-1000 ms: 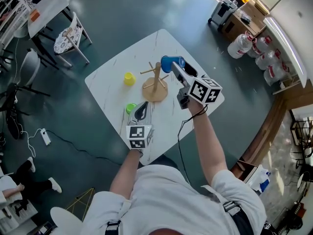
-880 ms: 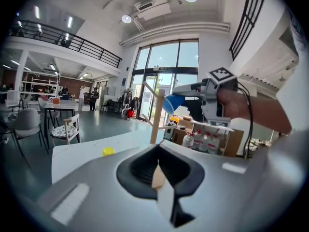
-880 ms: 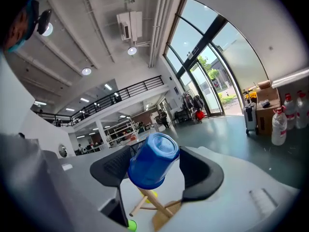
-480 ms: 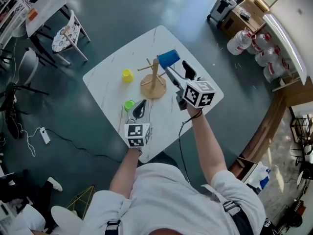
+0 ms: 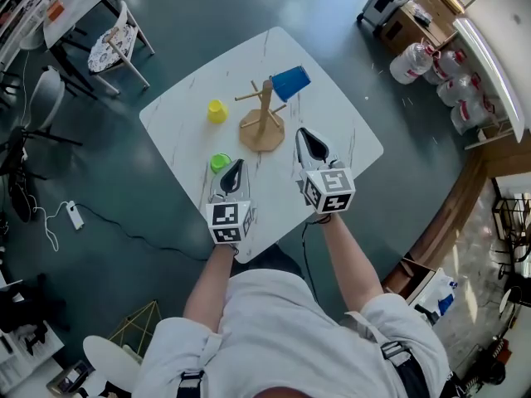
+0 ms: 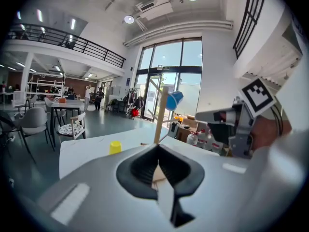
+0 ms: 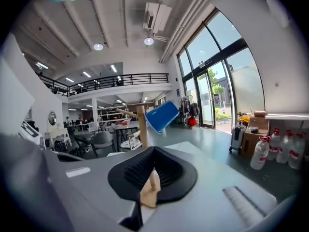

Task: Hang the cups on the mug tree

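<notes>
Before, my right gripper (image 5: 309, 137) was holding the blue cup (image 5: 290, 82) up by the mug tree (image 5: 264, 127), and now it has let go and come back toward me. The blue cup hangs tilted on a peg near the top of the tree, on the side away from the other cups. The wooden tree stands up straight in the middle of the white table (image 5: 182, 131). A yellow cup (image 5: 217, 111) sits on the table near the tree's other side. A green cup (image 5: 220, 162) sits closer to me, just beside the tip of my left gripper (image 5: 233, 170). My right jaws have just been closing and are almost together now, with nothing in them. My left jaws are pressed together and hold nothing too. Both grippers point at the tree. Off the table, a chair (image 5: 112, 52) stands on the dark floor, and big water bottles (image 5: 431, 60) sit by the wall.
</notes>
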### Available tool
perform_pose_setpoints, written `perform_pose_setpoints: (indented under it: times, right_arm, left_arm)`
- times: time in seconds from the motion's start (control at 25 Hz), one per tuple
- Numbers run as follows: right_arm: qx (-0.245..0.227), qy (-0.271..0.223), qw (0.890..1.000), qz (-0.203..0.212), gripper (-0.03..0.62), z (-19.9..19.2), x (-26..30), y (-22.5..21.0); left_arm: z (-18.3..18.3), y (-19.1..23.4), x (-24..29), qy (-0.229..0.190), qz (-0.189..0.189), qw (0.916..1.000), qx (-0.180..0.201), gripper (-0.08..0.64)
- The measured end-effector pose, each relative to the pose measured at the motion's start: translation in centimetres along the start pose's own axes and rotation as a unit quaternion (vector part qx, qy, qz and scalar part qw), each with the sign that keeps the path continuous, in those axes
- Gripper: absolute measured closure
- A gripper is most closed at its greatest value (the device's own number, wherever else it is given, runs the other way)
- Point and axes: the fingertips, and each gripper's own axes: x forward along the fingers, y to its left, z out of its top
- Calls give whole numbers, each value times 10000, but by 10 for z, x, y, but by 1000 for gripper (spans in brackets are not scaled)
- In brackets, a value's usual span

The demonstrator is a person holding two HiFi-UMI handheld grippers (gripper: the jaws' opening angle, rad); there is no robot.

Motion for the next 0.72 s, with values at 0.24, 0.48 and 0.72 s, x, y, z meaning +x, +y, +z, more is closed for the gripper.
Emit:
perform_pose_setpoints:
  times: [0.24,0.48,0.72]
  right_arm:
    - [-338,40,9992,213,594,-30,-6,40]
    - [-435,243,9969,612,594,-58,0,79]
    - [-507,420,9948,779,594,-77,10,107]
  left_arm:
    - [-21,13,-11,105,184,9998,-44,558]
    - [-38,32,-24,235,499,9984,114,558]
    - [-52,52,-31,433,693,9963,276,558]
